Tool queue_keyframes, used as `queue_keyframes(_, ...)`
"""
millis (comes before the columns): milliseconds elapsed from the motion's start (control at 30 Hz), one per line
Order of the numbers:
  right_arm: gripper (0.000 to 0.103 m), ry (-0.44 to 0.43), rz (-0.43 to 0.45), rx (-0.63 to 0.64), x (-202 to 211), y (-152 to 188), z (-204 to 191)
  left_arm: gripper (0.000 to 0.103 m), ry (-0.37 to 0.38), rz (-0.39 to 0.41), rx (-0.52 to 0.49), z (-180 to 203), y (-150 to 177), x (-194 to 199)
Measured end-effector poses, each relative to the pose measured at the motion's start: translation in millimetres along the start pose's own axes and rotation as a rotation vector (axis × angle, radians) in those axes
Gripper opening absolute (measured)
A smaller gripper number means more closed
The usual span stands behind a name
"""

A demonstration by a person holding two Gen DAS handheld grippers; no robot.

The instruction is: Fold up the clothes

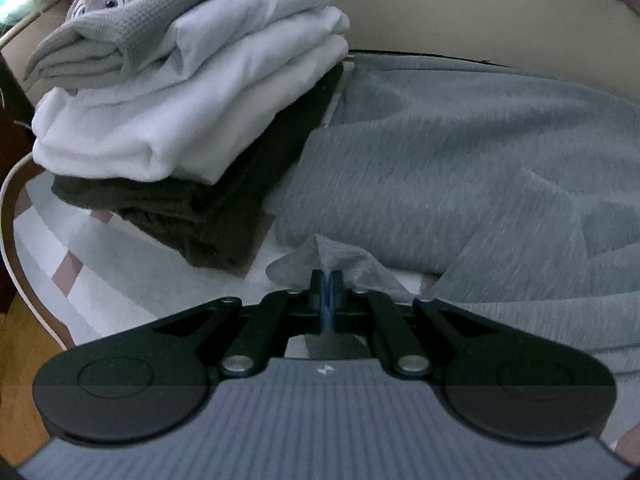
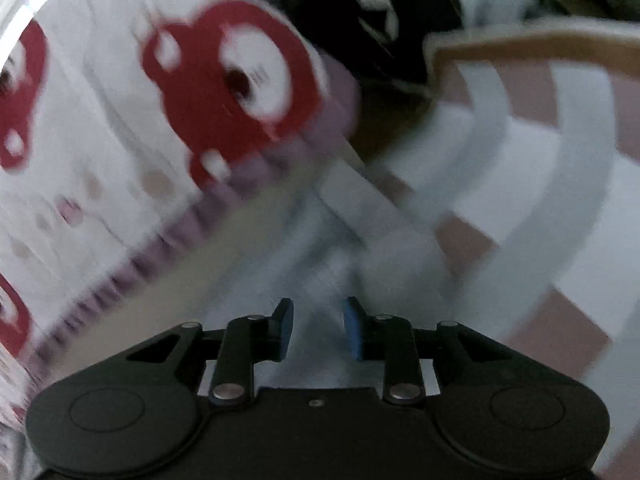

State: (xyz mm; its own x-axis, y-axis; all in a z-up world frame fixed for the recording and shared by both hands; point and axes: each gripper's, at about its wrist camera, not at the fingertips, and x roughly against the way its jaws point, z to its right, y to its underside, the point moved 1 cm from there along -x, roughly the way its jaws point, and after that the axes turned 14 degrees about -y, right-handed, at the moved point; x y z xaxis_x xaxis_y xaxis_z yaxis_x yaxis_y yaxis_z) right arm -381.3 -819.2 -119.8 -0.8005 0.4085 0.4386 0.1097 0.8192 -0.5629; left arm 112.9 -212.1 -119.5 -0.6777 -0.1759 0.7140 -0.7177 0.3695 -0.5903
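Left wrist view: the left gripper, at lower centre of the frame, is clenched on a pinched corner of the heather-grey knit garment, which spreads across the right half of the frame on the white, grey and pink patterned rug. A stack of folded clothes, grey on white on dark, sits at upper left. To fold well, carry the corner across evenly and keep the edge taut.

Right wrist view: the right gripper, at lower centre, is released, with nothing between its fingers. The frame is blurred. A white fabric with red bear prints fills the left side. No container is identifiable.
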Motion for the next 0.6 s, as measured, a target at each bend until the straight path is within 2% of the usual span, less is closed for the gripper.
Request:
queue_keyframes(67, 0.033, 0.059, -0.026, -0.013, -3, 12, 8, 0.002, -0.004, -0.004, 0.003, 1, 1, -1)
queue_keyframes(167, 0.037, 0.021, 0.014, -0.11, -6, 25, 24, 0.002, -0.013, 0.005, -0.015, 3, 3, 1)
queue_keyframes(200, 0.042, -0.008, 0.019, -0.163, -10, 26, 31, 0.002, -0.012, 0.006, -0.027, 4, 3, 1)
queue_keyframes(233, 0.057, -0.038, 0.024, -0.207, -13, 27, 35, 0.002, -0.012, 0.005, -0.039, 5, 2, 0)
queue_keyframes(267, 0.067, -0.07, 0.027, -0.218, -16, 28, 35, 0.002, -0.009, -0.001, -0.041, 5, 0, -1)
queue_keyframes(333, 0.067, -0.129, 0.034, -0.234, -21, 29, 34, 0.002, 0.0, -0.019, -0.029, 4, -2, -2)
queue_keyframes(367, 0.067, -0.132, 0.043, -0.217, -24, 28, 31, 0.002, 0.005, -0.029, -0.02, 2, -3, -2)
queue_keyframes(433, 0.067, -0.068, 0.048, -0.189, -35, 26, 26, 0.002, 0.013, -0.043, -0.007, -1, -4, 0)
queue_keyframes(467, 0.061, -0.025, 0.047, -0.175, -43, 24, 27, 0.002, 0.014, -0.042, -0.008, -2, -4, 2)
queue_keyframes(500, 0.044, 0.002, 0.028, -0.143, -52, 21, 28, 0.002, 0.015, -0.038, -0.009, -3, -4, 3)
queue_keyframes(533, 0.009, -0.003, -0.025, -0.081, -63, 18, 26, 0.002, 0.017, -0.032, -0.009, -3, -4, 5)
queue_keyframes(567, 0.007, 0.005, -0.081, 0.016, -71, 16, 16, 0.001, 0.025, -0.025, -0.001, -5, -7, 8)
queue_keyframes(600, 0.007, 0.046, -0.082, 0.138, -67, 15, -1, 0.001, 0.037, -0.016, 0.014, -7, -10, 13)
